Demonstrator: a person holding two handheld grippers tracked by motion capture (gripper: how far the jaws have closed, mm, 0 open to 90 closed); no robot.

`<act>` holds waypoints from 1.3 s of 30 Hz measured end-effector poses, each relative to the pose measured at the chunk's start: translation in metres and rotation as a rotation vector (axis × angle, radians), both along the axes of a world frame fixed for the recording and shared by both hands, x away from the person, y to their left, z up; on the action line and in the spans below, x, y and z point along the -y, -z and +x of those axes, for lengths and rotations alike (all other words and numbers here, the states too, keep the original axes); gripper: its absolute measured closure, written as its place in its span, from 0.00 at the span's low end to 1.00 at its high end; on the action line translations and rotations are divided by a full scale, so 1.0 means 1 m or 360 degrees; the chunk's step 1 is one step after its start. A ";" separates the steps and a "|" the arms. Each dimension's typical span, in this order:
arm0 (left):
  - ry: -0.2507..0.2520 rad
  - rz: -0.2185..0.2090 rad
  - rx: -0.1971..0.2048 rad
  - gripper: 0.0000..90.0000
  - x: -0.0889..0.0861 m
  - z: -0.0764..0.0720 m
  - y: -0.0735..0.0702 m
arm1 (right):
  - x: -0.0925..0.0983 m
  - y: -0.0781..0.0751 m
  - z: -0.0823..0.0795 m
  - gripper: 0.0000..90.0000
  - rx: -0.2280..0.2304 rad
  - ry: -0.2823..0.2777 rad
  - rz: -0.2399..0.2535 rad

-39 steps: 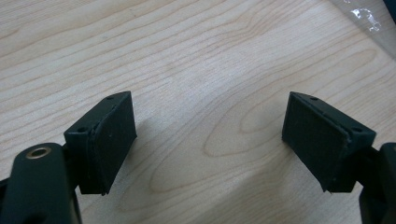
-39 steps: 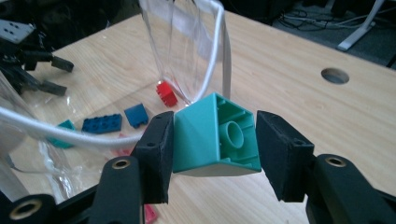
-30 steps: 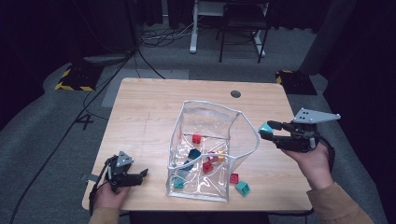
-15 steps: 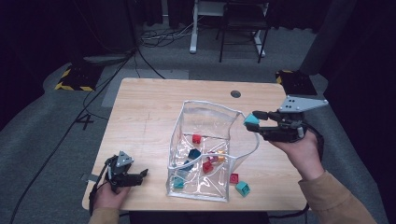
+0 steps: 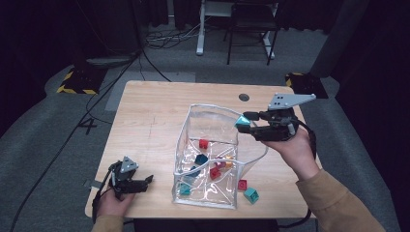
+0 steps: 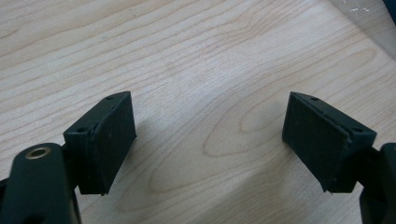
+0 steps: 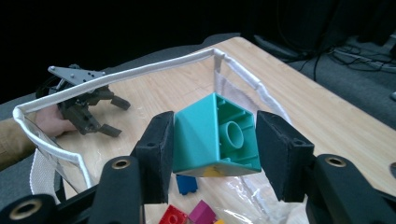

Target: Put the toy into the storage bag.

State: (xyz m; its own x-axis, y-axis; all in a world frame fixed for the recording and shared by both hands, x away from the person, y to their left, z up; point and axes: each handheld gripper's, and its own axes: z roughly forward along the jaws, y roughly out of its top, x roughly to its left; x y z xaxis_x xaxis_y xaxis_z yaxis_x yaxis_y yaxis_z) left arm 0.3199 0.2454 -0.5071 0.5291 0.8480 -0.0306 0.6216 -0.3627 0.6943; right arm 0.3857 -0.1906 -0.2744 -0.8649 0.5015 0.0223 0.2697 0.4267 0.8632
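The right gripper (image 7: 212,140) is clamping a teal block (image 7: 215,135) between its pads, jaws set wide to span it, and is holding it level over the rim of the clear bag (image 5: 212,107), at the bag's two o'clock corner. In my judgement this is placing the block for a drop inside. Other blocks are lying in the bag's bottom. Two loose blocks (image 5: 246,190) are waiting on the table (image 5: 150,111) at the bag's five o'clock. The left gripper (image 5: 145,181) is resting at eight o'clock, jaws apart and empty. Nothing is obstructing the opening.
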 end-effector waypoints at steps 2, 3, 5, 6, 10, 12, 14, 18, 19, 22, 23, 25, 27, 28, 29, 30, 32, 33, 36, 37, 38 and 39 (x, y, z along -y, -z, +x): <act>0.0000 0.0000 0.0000 0.20 0.000 0.000 0.000 | -0.005 0.002 0.002 0.54 -0.0012 -0.0013 -0.0009; 0.0000 0.0000 0.0000 0.20 0.000 0.000 0.000 | -0.007 0.003 0.003 0.54 -0.0018 -0.0019 -0.0012; 0.0001 0.0000 0.0000 0.20 0.000 0.000 0.000 | -0.013 0.005 0.005 0.54 -0.0032 -0.0034 -0.0022; 0.0000 0.0000 0.0000 0.20 0.000 0.000 0.000 | -0.015 0.006 0.006 0.54 -0.0040 -0.0036 -0.0025; 0.0000 0.0000 -0.0001 0.20 0.000 0.000 0.000 | -0.026 0.014 0.010 0.54 -0.0068 -0.0053 -0.0068; 0.0001 0.0000 -0.0001 0.20 0.000 0.000 0.000 | -0.032 0.018 0.012 0.54 -0.0089 -0.0061 -0.0091; 0.0000 0.0000 -0.0002 0.19 0.000 0.000 0.000 | -0.037 0.021 0.013 0.54 -0.0103 -0.0069 -0.0110; 0.0000 -0.0002 -0.0001 0.19 0.000 0.000 0.000 | -0.046 0.028 0.015 0.54 -0.0130 -0.0089 -0.0163; 0.0000 -0.0001 -0.0001 0.19 0.000 0.000 0.000 | -0.048 0.030 0.015 0.54 -0.0138 -0.0095 -0.0176; 0.0001 -0.0001 -0.0001 0.19 0.000 0.000 0.000 | -0.054 0.034 0.015 0.54 -0.0161 -0.0111 -0.0225; 0.0000 0.0000 -0.0002 0.19 0.000 0.000 0.000 | -0.056 0.036 0.016 0.54 -0.0167 -0.0113 -0.0239; 0.0000 -0.0001 -0.0001 0.19 0.000 0.000 0.000 | -0.060 0.038 0.016 0.54 -0.0185 -0.0120 -0.0268; 0.0000 -0.0001 -0.0002 0.19 0.000 0.000 0.000 | -0.064 0.041 0.017 0.54 -0.0205 -0.0120 -0.0312; 0.0000 -0.0002 -0.0001 0.19 0.000 0.000 0.000 | -0.066 0.043 0.018 0.54 -0.0217 -0.0118 -0.0338; 0.0000 -0.0002 -0.0001 0.19 0.000 0.000 0.000 | -0.067 0.044 0.018 0.54 -0.0229 -0.0118 -0.0357; 0.0000 0.0000 -0.0002 0.19 0.000 0.000 0.000 | -0.067 0.045 0.019 0.54 -0.0245 -0.0118 -0.0376; 0.0000 -0.0002 -0.0001 0.19 0.000 0.000 0.000 | -0.068 0.047 0.021 0.54 -0.0284 -0.0121 -0.0404; 0.0000 -0.0002 -0.0001 0.19 0.000 0.000 0.000 | -0.068 0.047 0.022 0.51 -0.0301 -0.0124 -0.0410; 0.0001 -0.0001 -0.0001 0.19 0.000 0.000 0.000 | -0.066 0.048 0.023 0.44 -0.0306 -0.0131 -0.0408; 0.0000 -0.0004 -0.0002 0.19 0.000 0.000 0.000 | -0.065 0.047 0.022 0.43 -0.0296 -0.0135 -0.0398; 0.0002 0.0000 -0.0001 0.19 0.000 0.000 0.000 | -0.063 0.045 0.021 0.43 -0.0283 -0.0140 -0.0383; 0.0003 0.0000 -0.0001 0.19 0.000 0.000 0.000 | -0.061 0.043 0.019 0.43 -0.0268 -0.0135 -0.0363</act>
State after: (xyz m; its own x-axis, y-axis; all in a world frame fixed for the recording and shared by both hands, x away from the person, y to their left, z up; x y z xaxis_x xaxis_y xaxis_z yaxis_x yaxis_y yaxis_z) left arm 0.3199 0.2452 -0.5071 0.5304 0.8472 -0.0311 0.6215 -0.3637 0.6939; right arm 0.4047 -0.1297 -0.3171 -0.8976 0.4362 0.0642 0.3563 0.6319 0.6883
